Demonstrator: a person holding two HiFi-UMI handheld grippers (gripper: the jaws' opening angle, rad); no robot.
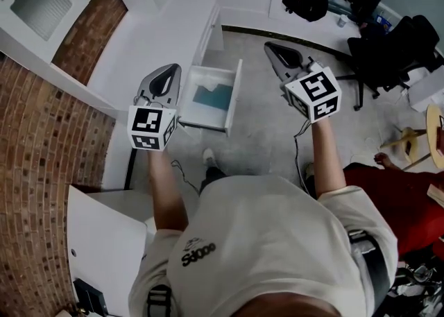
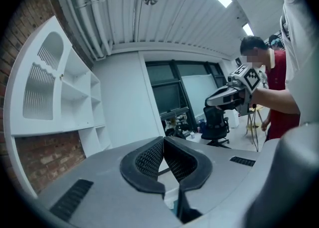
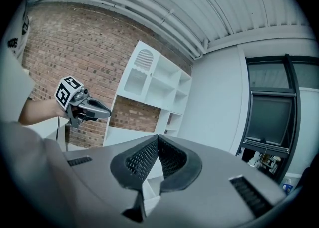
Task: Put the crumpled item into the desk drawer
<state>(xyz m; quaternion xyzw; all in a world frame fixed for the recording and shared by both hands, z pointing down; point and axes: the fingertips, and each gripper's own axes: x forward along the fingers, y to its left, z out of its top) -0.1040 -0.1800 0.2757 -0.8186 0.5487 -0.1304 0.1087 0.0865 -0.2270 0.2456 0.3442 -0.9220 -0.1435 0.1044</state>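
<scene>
Seen from the head view, the white desk (image 1: 158, 39) has its drawer (image 1: 234, 97) pulled open, and a teal item (image 1: 211, 98) lies inside; I cannot make out whether it is crumpled. My left gripper (image 1: 168, 71) hovers just left of the drawer, raised well above it. My right gripper (image 1: 270, 46) is held up to the drawer's right. Along its own jaws, the left gripper (image 2: 163, 140) shows both pads meeting with nothing between them. The right gripper (image 3: 157, 137) is likewise shut and empty. Each one appears in the other's view: right gripper (image 2: 232, 95), left gripper (image 3: 84, 108).
A white shelf unit (image 1: 41, 0) hangs on the brick wall (image 1: 31, 135) above the desk. A white cabinet (image 1: 104, 229) stands at lower left. A black office chair (image 1: 388, 48) and a person in red (image 1: 409, 201) are on the right. A cable (image 1: 300, 139) trails on the floor.
</scene>
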